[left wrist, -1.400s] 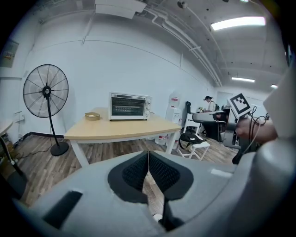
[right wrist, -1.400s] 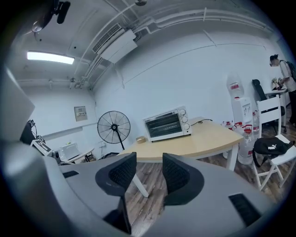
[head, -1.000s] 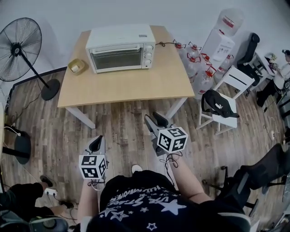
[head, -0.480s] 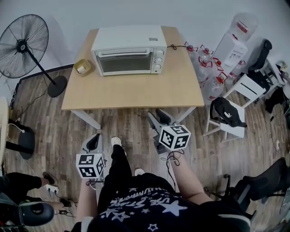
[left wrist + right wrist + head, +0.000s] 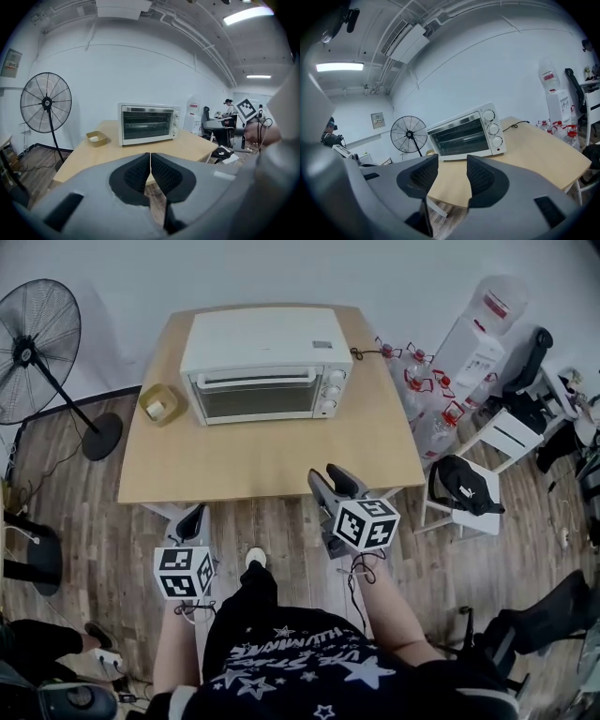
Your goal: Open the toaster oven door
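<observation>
Well ahead of both tools, the toaster oven sits on the surface, touched by neither, its glass door shut. On the left tool the jaws are pressed together with nothing between them. On the right tool the jaws are parted by a moderate gap and empty, and the surface's near edge shows through the gap. Ahead and to the left of the left tool, just beside the oven, lies a small tan tray. Its pale contents are too small to identify. The oven's interior is dim behind the glass.

Office with water dispenser, swivel chair
</observation>
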Demonstrator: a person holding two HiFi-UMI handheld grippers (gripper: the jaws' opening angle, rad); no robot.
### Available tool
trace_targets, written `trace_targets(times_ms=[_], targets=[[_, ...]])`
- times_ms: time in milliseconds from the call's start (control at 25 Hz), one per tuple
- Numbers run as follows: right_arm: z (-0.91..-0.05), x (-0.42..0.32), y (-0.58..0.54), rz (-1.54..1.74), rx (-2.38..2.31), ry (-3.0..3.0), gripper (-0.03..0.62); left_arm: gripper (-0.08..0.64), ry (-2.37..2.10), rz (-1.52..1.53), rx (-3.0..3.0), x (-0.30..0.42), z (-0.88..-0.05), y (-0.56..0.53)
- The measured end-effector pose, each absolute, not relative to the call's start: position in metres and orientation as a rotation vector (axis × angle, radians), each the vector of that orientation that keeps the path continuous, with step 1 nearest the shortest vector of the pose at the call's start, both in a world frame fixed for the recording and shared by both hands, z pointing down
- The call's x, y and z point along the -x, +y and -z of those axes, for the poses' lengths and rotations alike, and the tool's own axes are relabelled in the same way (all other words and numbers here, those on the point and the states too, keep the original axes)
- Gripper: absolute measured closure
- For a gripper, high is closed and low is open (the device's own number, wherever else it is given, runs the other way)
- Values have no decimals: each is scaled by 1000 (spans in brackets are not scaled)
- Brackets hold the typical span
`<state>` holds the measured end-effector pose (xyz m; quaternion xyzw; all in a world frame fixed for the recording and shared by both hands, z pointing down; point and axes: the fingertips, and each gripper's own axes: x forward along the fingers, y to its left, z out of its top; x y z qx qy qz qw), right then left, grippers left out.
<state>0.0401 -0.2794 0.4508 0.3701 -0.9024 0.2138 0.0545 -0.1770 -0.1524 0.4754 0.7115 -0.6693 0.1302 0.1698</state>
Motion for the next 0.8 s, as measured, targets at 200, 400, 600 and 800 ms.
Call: trace_targets(times_ms=[200,400,600,800], targets=[[-440,-16,-325,-648,-1175,-2728,408,538,-1898,-354,-2058,211,-463,-204],[-423,2,-367,-645,-1247,-2717,407,538,-1869,-367,-2106,233,-453,-249],[-410,11,-406,-658,-1302,-2701,407,538,-1836,-365,-2144,246,-448,-288],[-400,18,-439,-665,-1357,-2677,403,538,-1806,-366,-2155,258,-449,-315]])
